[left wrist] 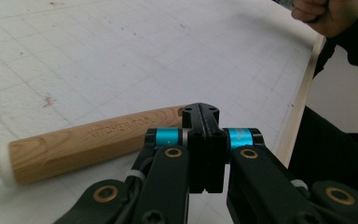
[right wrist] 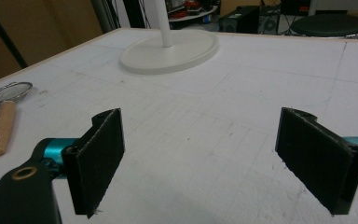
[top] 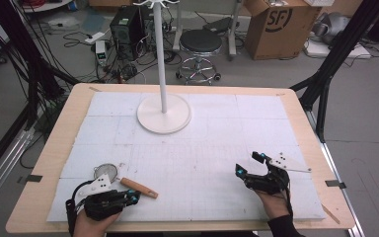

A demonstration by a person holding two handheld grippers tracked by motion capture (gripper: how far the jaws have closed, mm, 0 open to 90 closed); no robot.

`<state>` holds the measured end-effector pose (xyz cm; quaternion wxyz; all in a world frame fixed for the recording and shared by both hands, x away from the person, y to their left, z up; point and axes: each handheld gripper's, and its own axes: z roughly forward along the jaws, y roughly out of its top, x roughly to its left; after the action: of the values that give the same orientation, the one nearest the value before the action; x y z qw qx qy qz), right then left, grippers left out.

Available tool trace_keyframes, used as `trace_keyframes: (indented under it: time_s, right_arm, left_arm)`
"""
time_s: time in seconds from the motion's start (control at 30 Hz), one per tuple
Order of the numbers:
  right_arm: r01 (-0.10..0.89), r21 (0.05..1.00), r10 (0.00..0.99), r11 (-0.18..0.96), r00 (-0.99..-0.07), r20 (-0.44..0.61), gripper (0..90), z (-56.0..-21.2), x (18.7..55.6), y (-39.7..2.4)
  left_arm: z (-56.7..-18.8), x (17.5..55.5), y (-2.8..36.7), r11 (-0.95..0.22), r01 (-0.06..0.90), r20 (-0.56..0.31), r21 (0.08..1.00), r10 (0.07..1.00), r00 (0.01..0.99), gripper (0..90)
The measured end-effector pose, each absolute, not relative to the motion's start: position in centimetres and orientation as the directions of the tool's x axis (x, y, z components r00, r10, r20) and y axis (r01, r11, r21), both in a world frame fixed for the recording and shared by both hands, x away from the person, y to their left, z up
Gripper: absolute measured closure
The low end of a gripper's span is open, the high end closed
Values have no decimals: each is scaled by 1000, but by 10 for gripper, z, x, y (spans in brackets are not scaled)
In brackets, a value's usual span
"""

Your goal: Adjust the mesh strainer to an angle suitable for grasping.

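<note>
Left gripper (left wrist: 206,140): your jaws are closed together, empty, tips just at the end of the strainer's wooden handle (left wrist: 93,142).
Right gripper (right wrist: 200,158): your jaws stand wide, nothing between them.
Room: open desk (top: 217,148) ahead; the white stand base (top: 164,113) is well apart; the near edge is close.
Strainer (top: 106,172): lies flat near the left corner; mesh far-left, handle pointing near-right.

The strainer's (top: 109,173) mesh is partly hidden behind the left claw's (top: 133,198) plate.

Black hand-held gripper (left wrist: 205,116), teal bands
</note>
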<state>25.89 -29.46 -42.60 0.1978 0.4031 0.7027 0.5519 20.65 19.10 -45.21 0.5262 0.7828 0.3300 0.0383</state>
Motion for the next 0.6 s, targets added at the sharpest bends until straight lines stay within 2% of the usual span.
trace_keyframes:
  time_s: [0.1, 0.23, 0.6]
  right_arm:
    - [354, 933, 786, 61, -593, 174, 152, -426, 259, -295]
    - [347, 936, 782, 65, -600, 168, 151, -426, 258, -294]
    - [332, 942, 785, 56, -597, 164, 151, -423, 258, -295]
  left_arm:
    - [-452, 210, 189, -238, 508, -294, 828, 588, 754, 900]
    - [-453, 210, 187, -255, 525, -305, 812, 582, 754, 900]
    - [-455, 216, 172, -336, 522, -246, 784, 604, 758, 900]
